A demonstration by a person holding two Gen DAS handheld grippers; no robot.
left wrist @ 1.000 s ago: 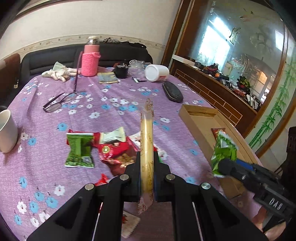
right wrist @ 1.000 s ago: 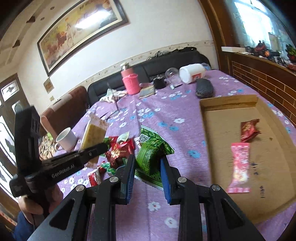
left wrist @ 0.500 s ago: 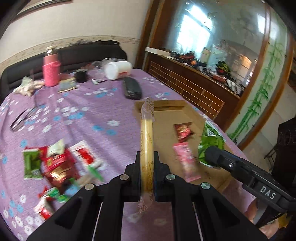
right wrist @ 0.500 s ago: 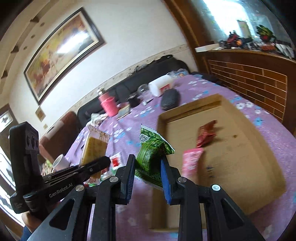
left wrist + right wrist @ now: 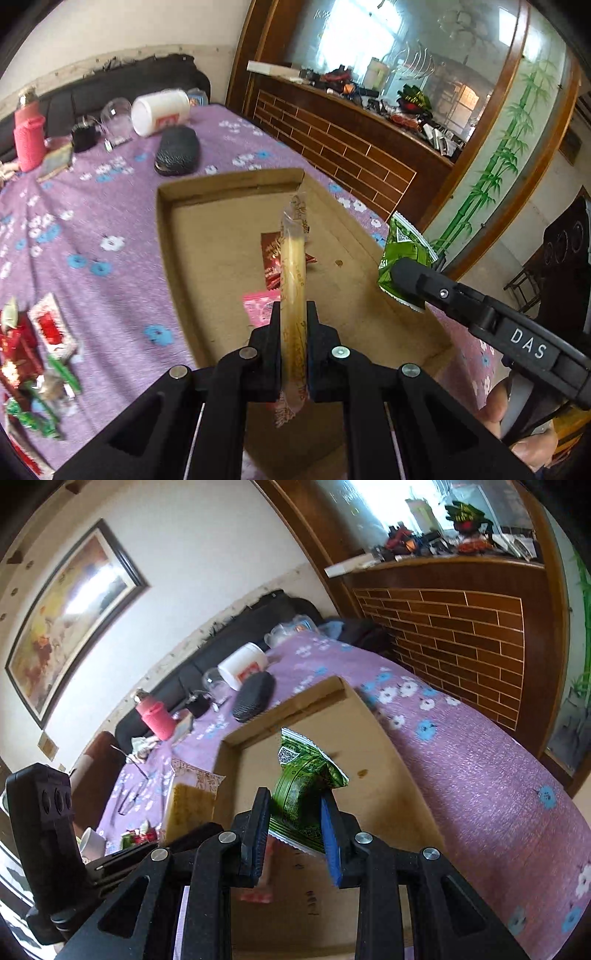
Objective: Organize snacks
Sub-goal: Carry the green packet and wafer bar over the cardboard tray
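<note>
Both grippers have been swung from the loose snack pile (image 5: 33, 354) to above the cardboard tray (image 5: 173, 236); the left gripper (image 5: 293, 347) is clamped on a yellow packet (image 5: 293, 273), the right gripper (image 5: 295, 834) on a green packet (image 5: 303, 790). Released early, the green packet could be dropped past the tray's far rim; the pink packet (image 5: 260, 306) and red packet (image 5: 271, 258) lying beneath are partly hidden
</note>
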